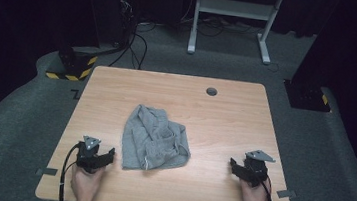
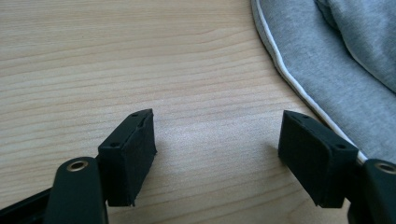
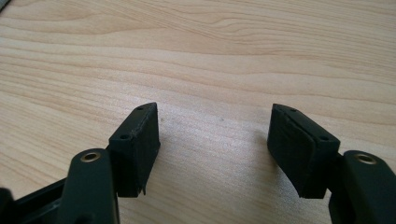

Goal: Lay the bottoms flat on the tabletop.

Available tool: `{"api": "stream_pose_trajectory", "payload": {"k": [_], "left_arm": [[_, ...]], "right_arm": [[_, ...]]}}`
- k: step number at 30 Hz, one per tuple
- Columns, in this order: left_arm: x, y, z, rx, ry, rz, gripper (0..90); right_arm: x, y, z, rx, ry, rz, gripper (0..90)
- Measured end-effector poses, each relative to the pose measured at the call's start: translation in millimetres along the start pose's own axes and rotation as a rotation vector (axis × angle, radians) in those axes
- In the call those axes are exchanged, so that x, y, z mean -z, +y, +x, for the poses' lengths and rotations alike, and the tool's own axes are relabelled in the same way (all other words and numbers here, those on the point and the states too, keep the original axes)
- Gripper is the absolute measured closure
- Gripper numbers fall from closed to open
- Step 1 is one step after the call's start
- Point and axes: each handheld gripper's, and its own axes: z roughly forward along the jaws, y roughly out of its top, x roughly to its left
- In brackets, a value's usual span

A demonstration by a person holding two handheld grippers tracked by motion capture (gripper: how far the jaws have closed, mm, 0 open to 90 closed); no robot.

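Grey garment [image 1: 155, 139]: it lies crumpled on the worktop [image 1: 225, 115], slightly toward the person's side of centre, between the two grippers and held by neither.

Nearest the person, the left gripper [image 1: 108, 156] rests low on the worktop with its jaws spread wide and nothing between them. In the left gripper view the garment's [image 2: 327, 60] edge, trimmed with a thin white piping, runs just beside the right-hand pad [image 2: 310, 158], possibly touching it. The right gripper [image 1: 234, 166] also sits low with its jaws wide and empty, well apart from the cloth; in the right gripper view bare wood lies between its pads [image 3: 135, 149].

Recommended procedure for the step in hand, judged to be the first grasp:
- Approach the near edge of the cloth with the left gripper, keeping the jaws low so one pad slides under the piped hem.
- Close on a single layer at a corner or hem, not on the bunched middle, since overlapping folds would likely lift together.
- Bring the right gripper in to a second point on the same edge before lifting.

Materials: the garment is a soft, heathered grey knit, limp, with rounded folds and an irregular outline. The pads are black, blocky and matt. The worktop is light wood-grain laminate, smooth, with a round grey cable port [image 1: 211, 91] near the far edge.
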Motion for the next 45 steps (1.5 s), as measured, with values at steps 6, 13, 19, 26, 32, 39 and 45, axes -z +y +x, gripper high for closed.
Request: {"api": "stream_pose_trajectory", "payload": {"k": [6, 13, 19, 26, 32, 39, 45], "left_arm": [[0.1, -0.2, -0.3, 0.002, -0.001, -0.001, 27.3], [0.2, -0.2, -0.1, 0.002, -0.001, -0.001, 27.4], [0.1, -0.1, -0.2, 0.002, 0.000, -0.001, 27.5], [0.2, -0.2, -0.1, 0.002, 0.001, -0.001, 27.7], [0.3, -0.3, -0.1, 0.003, 0.003, -0.002, 28.4], [0.4, -0.4, 0.1, 0.008, 0.002, -0.003, 28.8], [0.4, -0.3, 0.0, 0.007, 0.006, -0.002, 29.1]], "right_arm": [[-1.5, 1.0, 0.9, 0.028, 0.030, 0.013, 22.4], [-2.9, 2.0, 1.9, 0.040, 0.041, 0.021, 19.9], [0.4, 7.4, 17.8, 0.060, 0.100, -0.002, 30.5], [-2.8, 21.8, 54.6, 0.140, 0.223, -0.042, 35.4], [-5.1, 32.6, 81.5, 0.195, 0.311, -0.055, 37.2], [-11.8, 41.3, 107.8, 0.241, 0.415, -0.053, 37.5], [-15.1, 52.6, 133.4, 0.297, 0.474, -0.060, 36.6]]}}
